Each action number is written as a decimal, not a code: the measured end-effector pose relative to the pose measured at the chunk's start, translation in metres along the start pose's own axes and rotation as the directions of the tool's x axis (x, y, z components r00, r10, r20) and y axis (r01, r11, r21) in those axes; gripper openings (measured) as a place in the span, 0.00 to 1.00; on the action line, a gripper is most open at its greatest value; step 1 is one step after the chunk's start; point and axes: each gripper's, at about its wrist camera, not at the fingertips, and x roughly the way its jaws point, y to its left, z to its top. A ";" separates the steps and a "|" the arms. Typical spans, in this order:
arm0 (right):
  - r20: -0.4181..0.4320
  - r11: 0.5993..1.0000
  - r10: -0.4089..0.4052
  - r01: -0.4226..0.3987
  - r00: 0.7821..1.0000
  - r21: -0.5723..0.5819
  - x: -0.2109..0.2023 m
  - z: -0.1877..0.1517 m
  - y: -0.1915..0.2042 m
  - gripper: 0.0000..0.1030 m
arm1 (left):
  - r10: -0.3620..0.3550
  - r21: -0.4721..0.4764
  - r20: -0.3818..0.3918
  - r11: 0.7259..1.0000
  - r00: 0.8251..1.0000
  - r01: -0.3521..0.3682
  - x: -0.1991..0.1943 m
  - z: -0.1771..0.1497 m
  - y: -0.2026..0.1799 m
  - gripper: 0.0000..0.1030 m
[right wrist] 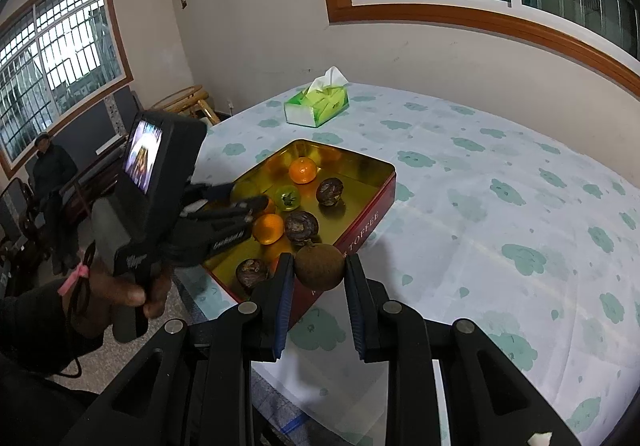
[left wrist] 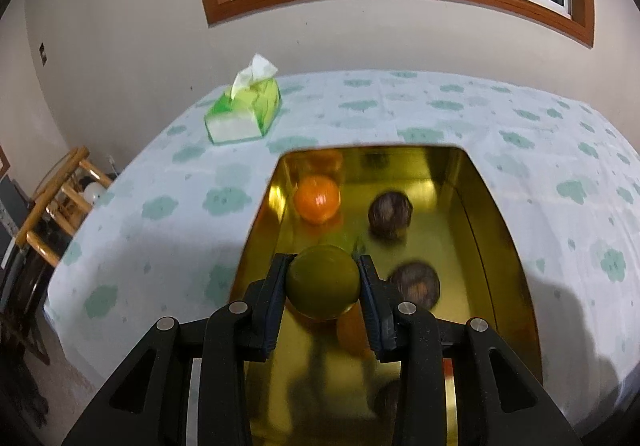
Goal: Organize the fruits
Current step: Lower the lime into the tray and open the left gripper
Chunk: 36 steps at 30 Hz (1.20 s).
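Green fruit clamped btwn pads of left gripper, over gold tin. Brown fruit pinched in right gripper, just outside tin's near red wall. In tin: oranges, dark fruits. Tissue box further back on clothed table.

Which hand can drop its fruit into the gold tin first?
Probably the left. Its gripper holds the green fruit right over the tin. The right gripper holds its brown fruit nearer the tin's outer red side.
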 end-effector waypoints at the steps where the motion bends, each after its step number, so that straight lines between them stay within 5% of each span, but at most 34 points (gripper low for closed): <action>1: 0.000 1.000 0.000 0.000 1.000 -0.001 0.001 0.000 0.000 0.23 | 0.004 0.001 0.008 1.000 1.000 -0.004 0.002 0.005 0.000 0.35; 9: -0.009 1.000 -0.012 0.012 1.000 -0.025 0.007 0.005 0.003 0.23 | -0.009 -0.004 -0.016 1.000 1.000 0.009 0.021 0.023 -0.003 0.38; 14: -0.015 0.999 -0.018 0.018 1.000 -0.037 0.012 0.008 0.004 0.23 | 0.017 0.012 0.030 1.000 0.999 -0.018 0.016 0.022 -0.005 0.63; 30: -0.033 0.989 -0.041 0.036 0.999 -0.146 0.039 0.025 0.027 0.23 | 0.002 -0.021 0.095 1.000 0.995 0.000 -0.003 0.008 0.024 0.66; 36: -0.045 0.986 -0.043 0.035 0.998 -0.161 0.051 0.029 0.029 0.23 | -0.003 -0.025 0.142 1.000 0.990 0.006 -0.011 0.010 0.030 0.82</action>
